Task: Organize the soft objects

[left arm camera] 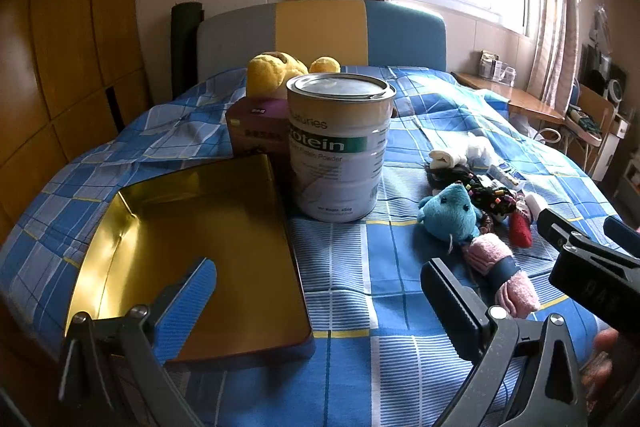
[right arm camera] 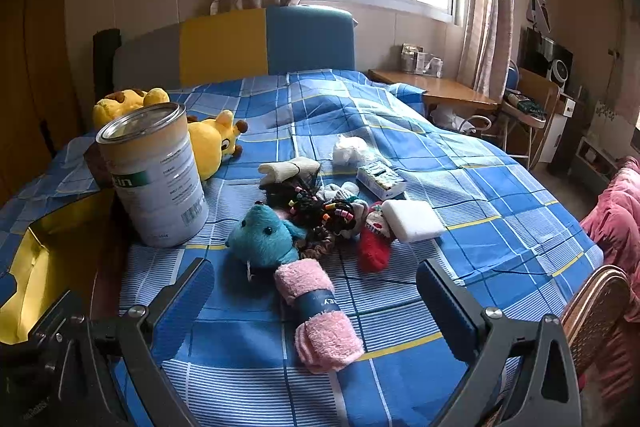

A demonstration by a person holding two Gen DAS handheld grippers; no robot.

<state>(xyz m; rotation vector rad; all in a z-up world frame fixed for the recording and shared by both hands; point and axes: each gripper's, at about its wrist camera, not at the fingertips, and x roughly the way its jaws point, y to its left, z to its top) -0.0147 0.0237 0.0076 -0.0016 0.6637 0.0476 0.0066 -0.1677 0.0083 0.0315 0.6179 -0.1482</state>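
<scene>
Both grippers hover above a bed (right arm camera: pixel 500 187) covered in a blue checked sheet. The left gripper (left arm camera: pixel 320 291) has its jaws released and holds nothing; its left finger hangs over an open gold tin tray (left arm camera: pixel 192 247), which lies empty at the left side of the bed. The right gripper (right arm camera: pixel 316 301) also has its jaws spread wide, with nothing between them touching the pads.

The soft things lie in a loose heap right of a tall protein powder can (right arm camera: pixel 156 179). Nearest the right gripper is a rolled pair of pink socks (right arm camera: pixel 316 315) with a dark paper band, lying on the sheet between the open jaws. Touching its far end is a blue plush toy (right arm camera: pixel 266 237). Beside that lie a black beaded tangle (right arm camera: pixel 320 209), a red sock (right arm camera: pixel 374 243) and a white block (right arm camera: pixel 412 219). A yellow plush giraffe (right arm camera: pixel 212 143) lies behind the can, near the headboard (right arm camera: pixel 224 45).
</scene>
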